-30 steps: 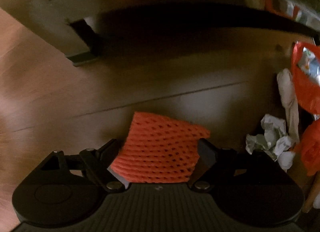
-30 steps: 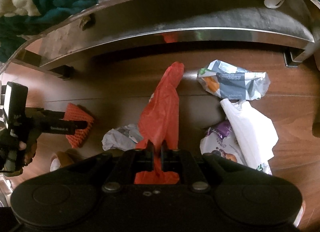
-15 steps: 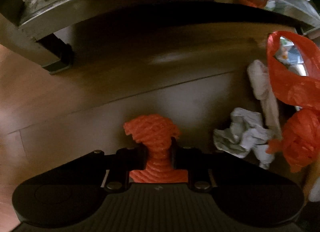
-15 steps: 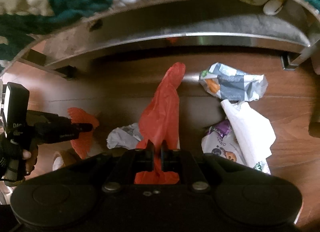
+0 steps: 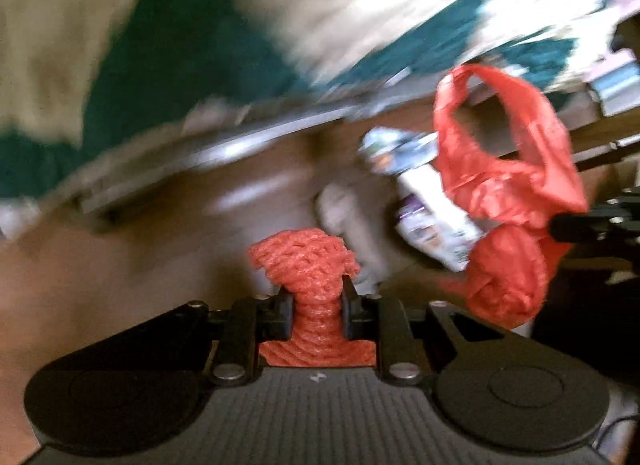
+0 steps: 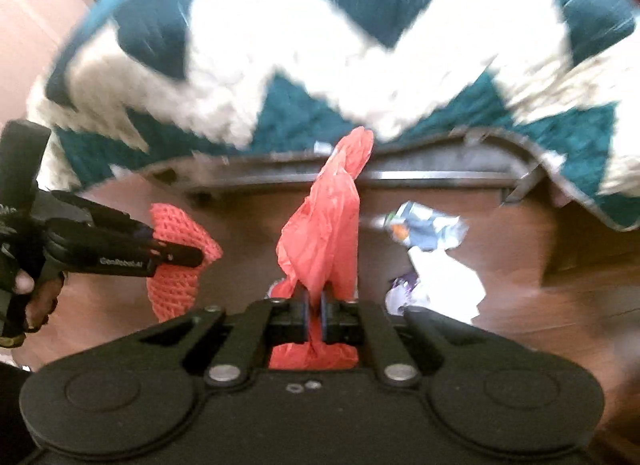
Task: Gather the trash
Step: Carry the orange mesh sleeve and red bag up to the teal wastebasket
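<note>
Left gripper point(image 5: 314, 311) clamped on foam net point(image 5: 308, 261), right gripper point(image 6: 314, 315) pinched on red bag point(image 6: 324, 233), both clear of floor point(image 6: 560, 317). Probably light, soft, crushable; bag likely slippery. Best held by bunched folds.

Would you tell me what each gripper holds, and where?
Left gripper pinches the orange foam net mid-body; right gripper clamps the red plastic bag near its lower end.
</note>
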